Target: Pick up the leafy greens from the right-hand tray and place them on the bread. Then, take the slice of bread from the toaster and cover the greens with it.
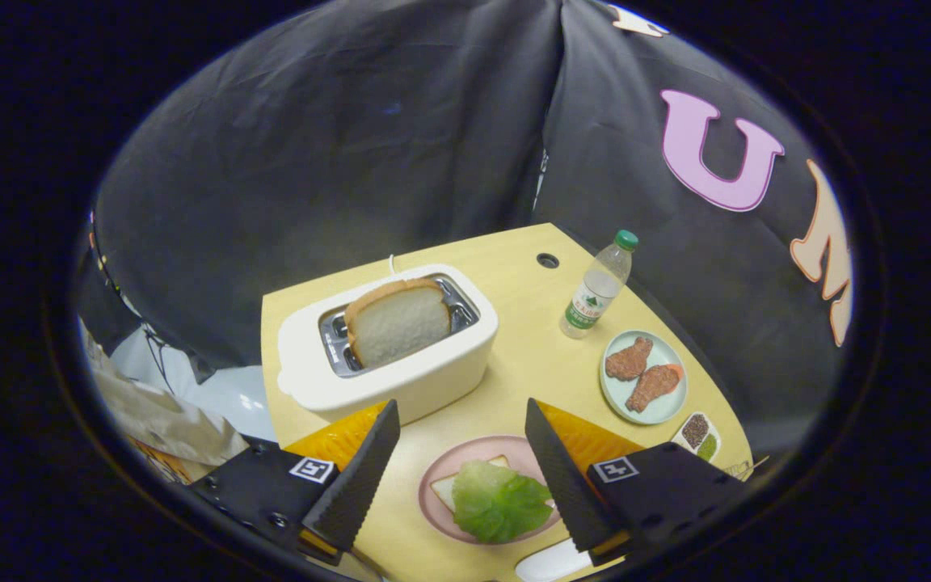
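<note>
Gripper view: high above table (pixel 514 267), tilted down past spread fingers (pixel 368 469), facing booth's corner.

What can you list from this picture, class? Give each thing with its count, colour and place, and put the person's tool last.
toaster: one, white, beyond the tongs on the table
bread slice: one, white with tan crust, standing in the toaster slot
pink plate: one, between the fingers
bread on plate: one, pale, under the greens
leafy greens: one, green, on that bread
water bottle: one, clear, green cap, behind the blue plate
blue plate: one, holding two brown meat pieces
small dish: one, white, dark and green contents
table: one, yellow
tongs: one, black fingers open above the pink plate
</note>
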`<action>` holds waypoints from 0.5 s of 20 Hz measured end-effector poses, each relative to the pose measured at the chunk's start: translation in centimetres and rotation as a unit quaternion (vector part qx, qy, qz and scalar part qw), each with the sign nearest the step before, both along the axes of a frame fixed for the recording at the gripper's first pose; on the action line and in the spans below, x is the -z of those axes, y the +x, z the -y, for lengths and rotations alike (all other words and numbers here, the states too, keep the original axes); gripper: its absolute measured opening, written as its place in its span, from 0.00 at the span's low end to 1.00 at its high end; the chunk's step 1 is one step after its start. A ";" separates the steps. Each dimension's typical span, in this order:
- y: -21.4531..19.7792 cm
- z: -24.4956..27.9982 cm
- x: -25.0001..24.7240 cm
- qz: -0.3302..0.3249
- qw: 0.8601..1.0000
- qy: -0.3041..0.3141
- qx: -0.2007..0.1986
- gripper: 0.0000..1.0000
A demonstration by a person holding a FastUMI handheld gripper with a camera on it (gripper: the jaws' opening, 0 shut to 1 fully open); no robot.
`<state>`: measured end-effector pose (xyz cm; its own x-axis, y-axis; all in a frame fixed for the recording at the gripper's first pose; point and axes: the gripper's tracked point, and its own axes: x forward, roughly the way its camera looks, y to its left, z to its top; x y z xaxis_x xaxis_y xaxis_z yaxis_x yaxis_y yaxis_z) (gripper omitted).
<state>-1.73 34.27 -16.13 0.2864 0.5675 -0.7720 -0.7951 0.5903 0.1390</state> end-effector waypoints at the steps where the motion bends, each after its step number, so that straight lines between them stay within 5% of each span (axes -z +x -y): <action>1: 0.1 -0.9 -0.4 -0.004 1.000 0.004 0.007 0.99; 10: -0.1 -8.6 -1.0 -0.058 0.996 0.043 0.050 0.99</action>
